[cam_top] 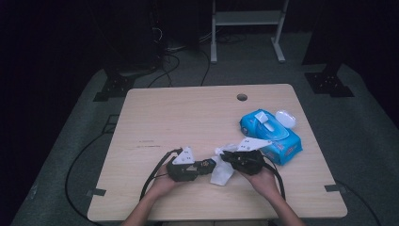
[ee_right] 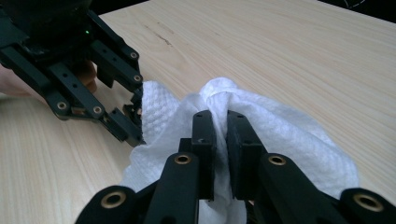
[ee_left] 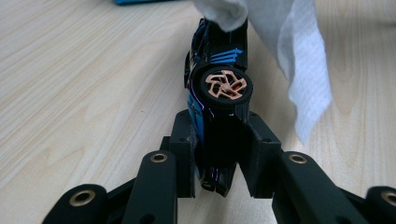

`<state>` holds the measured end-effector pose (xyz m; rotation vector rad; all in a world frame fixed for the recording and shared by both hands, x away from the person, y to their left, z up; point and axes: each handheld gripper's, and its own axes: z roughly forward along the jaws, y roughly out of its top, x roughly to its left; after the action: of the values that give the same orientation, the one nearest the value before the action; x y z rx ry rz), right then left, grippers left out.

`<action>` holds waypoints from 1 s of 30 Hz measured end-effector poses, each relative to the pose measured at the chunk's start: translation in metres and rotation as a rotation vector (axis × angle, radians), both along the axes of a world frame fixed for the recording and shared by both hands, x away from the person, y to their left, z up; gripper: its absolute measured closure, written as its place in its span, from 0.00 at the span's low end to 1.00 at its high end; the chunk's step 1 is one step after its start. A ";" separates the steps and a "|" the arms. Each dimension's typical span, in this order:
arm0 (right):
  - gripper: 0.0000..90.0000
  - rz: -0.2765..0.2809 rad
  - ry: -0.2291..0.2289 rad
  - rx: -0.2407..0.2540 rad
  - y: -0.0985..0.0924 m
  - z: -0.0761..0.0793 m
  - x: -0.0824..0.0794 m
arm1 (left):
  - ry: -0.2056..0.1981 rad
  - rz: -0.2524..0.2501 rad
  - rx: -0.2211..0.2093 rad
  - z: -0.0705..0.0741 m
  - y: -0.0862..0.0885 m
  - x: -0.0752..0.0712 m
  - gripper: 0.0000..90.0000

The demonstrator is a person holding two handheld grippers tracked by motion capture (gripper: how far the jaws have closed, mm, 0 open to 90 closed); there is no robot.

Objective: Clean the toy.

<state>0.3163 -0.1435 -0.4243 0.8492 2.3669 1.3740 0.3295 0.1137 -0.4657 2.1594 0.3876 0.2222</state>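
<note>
1. The table (cam_top: 188,117) is light wood. It has a small round hole (cam_top: 242,97) near its far edge.
2. A blue pack of wipes (cam_top: 270,136) lies near the table's right edge. Its white lid (cam_top: 285,118) is flipped open toward the far side.
3. The left gripper (cam_top: 200,168) is near the front edge, a bit left of the middle. A hand (cam_top: 162,183) holds it from the front. Its jaws point to the right.
4. The right gripper (cam_top: 228,157) is just beside the left one, also near the front edge. Another hand (cam_top: 263,181) holds it. Its jaws point to the left, toward the left gripper.
5. A white wipe (cam_top: 222,172) hangs between the two grippers, just above the table near the front edge. In the right gripper view the wipe (ee_right: 289,135) is bunched up around the jaws. The right gripper (ee_right: 219,135) is clamped tight on it, with a fold of wipe squeezed between the pads.
6. A toy car (ee_left: 217,98) is black and blue. It is turned on its side, with one gold wheel (ee_left: 223,87) facing up at the camera. The left gripper (ee_left: 217,158) is clenched on the back part of the car, one pad on each side.
7. The wipe (ee_left: 280,42) touches the front end of the car and drapes down beside it.
</note>
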 end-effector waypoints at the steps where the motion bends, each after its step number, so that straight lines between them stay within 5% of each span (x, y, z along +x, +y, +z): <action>1: 0.91 0.008 -0.011 -0.005 0.002 0.000 0.000 | 0.000 0.001 0.000 0.000 0.000 0.000 0.77; 5: 0.91 0.038 -0.020 -0.048 0.012 -0.002 -0.002 | 0.001 0.000 0.001 0.000 0.001 -0.001 0.77; 10: 0.91 -0.043 -0.016 -0.080 -0.015 -0.002 0.004 | -0.006 -0.002 0.008 0.000 0.001 0.000 0.77; 16: 0.91 -0.077 -0.002 -0.068 -0.026 -0.002 0.004 | -0.003 -0.002 0.007 0.001 0.000 0.000 0.77; 22: 0.91 -0.003 -0.016 -0.074 -0.007 -0.001 -0.001 | -0.004 -0.004 0.012 0.001 0.001 0.000 0.77; 30: 0.91 -0.083 0.026 -0.034 -0.040 -0.005 0.008 | -0.009 -0.005 0.019 0.001 0.001 -0.001 0.77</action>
<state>0.3245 -0.1837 -0.4289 0.9500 2.3393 1.2946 0.3290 0.1147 -0.4642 2.1770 0.3767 0.2336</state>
